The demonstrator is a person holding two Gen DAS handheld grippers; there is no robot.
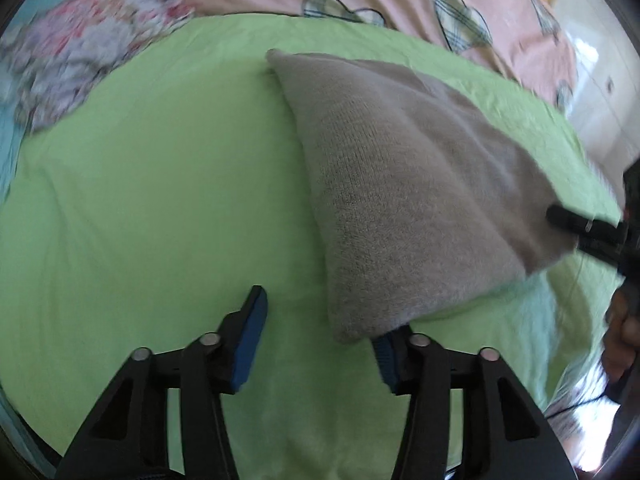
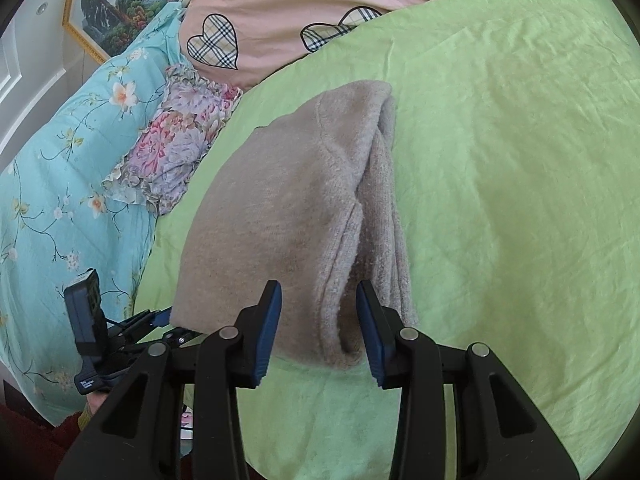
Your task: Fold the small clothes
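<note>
Sweater (image 2: 288, 208) folded, mid green sheet (image 2: 520, 160) near its front edge. Soft, light, floppy knit; grip doubled front corners. Left gripper (image 1: 320, 332) spread, empty; right gripper (image 2: 318, 324) spread astride hem.

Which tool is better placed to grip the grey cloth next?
Probably right: the right tool is open with the grey cloth's near edge between its fingers; the left tool reaches only a corner.

Black angular plastic gripper (image 2: 318, 320) arms, blue pads (image 2: 266, 332), round silver pivot screws (image 2: 229, 333).
</note>
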